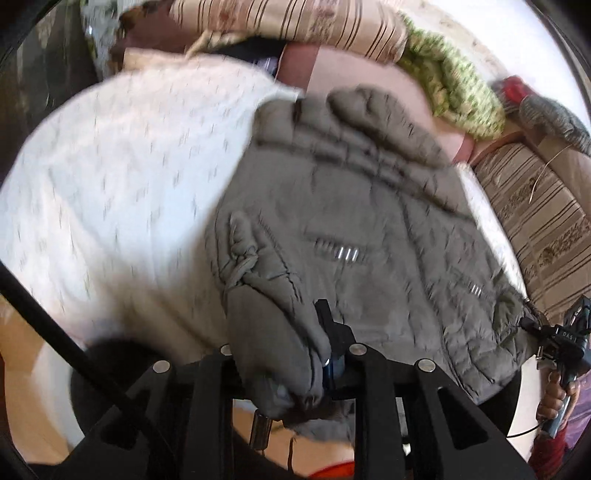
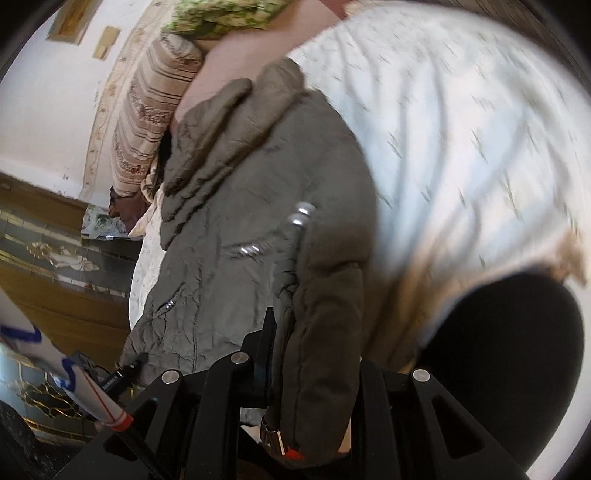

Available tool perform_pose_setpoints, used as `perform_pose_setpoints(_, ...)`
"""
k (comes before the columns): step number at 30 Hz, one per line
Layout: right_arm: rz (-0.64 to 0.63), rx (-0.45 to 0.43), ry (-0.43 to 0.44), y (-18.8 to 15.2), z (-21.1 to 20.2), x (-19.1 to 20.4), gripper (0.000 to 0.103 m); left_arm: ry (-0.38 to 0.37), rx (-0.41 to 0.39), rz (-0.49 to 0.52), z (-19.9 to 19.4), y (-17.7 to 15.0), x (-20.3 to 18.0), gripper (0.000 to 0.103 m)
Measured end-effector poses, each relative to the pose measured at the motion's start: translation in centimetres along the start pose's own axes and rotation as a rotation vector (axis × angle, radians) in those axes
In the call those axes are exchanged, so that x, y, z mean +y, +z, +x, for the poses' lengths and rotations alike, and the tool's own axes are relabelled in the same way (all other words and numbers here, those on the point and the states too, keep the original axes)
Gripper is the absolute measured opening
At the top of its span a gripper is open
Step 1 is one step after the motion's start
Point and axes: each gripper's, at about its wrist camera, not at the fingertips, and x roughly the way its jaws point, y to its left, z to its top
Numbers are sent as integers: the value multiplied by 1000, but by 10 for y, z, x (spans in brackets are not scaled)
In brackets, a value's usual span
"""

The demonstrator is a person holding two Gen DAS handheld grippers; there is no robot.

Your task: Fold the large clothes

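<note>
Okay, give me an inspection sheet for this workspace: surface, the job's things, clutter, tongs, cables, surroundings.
Surface: white patterned sheet over a bed or sofa; views are blurred.
Job's things: one olive-grey quilted jacket lying on the sheet, its near edge gathered up at both corners.
Clutter: green knitted cloth, striped cushion and a red and grey bundle at the far side.
Tongs: left tongs shut on a jacket corner; right tongs shut on the other corner.
Cables: a thin dark cable crosses the left wrist view; a thin wire hangs below the person's hand.
Surroundings: pale wall, patterned tiled floor.
</note>
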Motion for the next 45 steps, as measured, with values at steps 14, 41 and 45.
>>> perform_pose_setpoints(14,-119,-204,64,138,-8,103,19,69,-201,20,8,155,-37,23)
perform_pose_setpoints(41,21,-116,-214,366,208,72,21,389,-7,-96,293,358,-52,29)
perform_pose_setpoints(45,50,-122,-191,367,205,72,26,287,-25,-143,269,362,-43,40)
